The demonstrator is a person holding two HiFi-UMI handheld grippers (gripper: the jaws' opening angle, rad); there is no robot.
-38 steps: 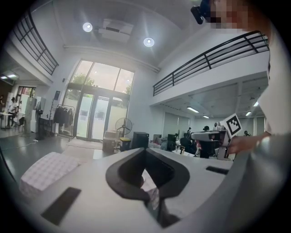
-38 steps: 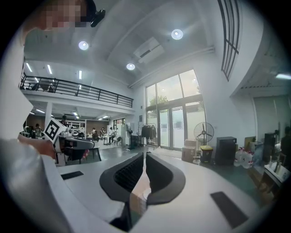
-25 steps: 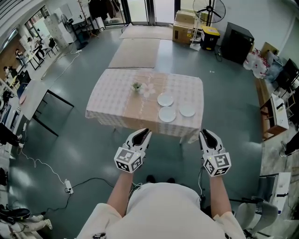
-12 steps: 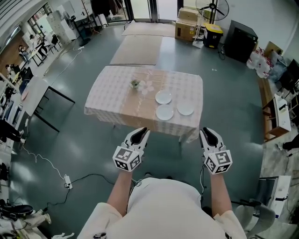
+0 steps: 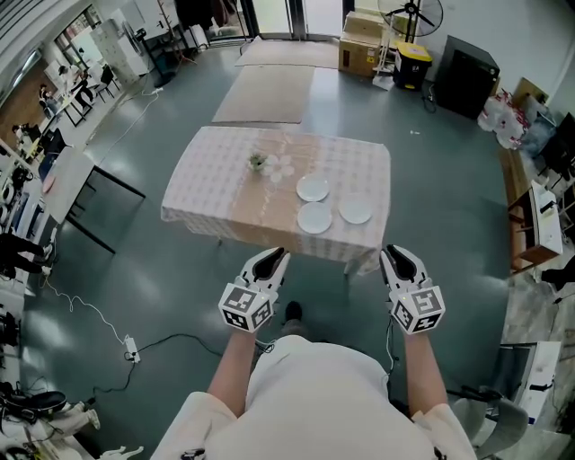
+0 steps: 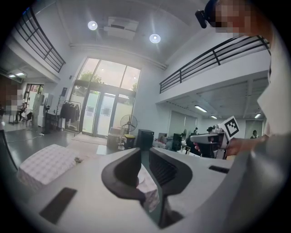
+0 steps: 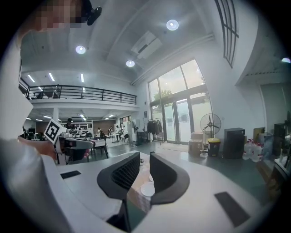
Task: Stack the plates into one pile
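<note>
Three white plates lie apart on the near right part of a checked-cloth table point(image 5: 216, 180): one farther back point(image 5: 313, 189), one near the front edge point(image 5: 314, 218), one to the right point(image 5: 355, 212). My left gripper point(image 5: 270, 262) and right gripper point(image 5: 394, 260) hover over the floor short of the table's front edge, pointing at it. The jaws of both stand slightly apart with nothing between them. Through the right gripper's point(image 7: 144, 161) gap I see two of the plates point(image 7: 148, 189). Past the left gripper point(image 6: 144, 157) the tablecloth point(image 6: 43, 164) shows.
A small plant point(image 5: 259, 163) stands mid-table. Beige mats point(image 5: 260, 99) lie on the floor behind the table. Boxes point(image 5: 363, 45), a fan point(image 5: 411, 18) and a black cabinet point(image 5: 465, 76) line the back right. A cable and power strip point(image 5: 132, 349) lie on the floor at left.
The view and both grippers have edged slightly toward the table. A shoe now shows on the floor between the grippers. The plates have not moved.
</note>
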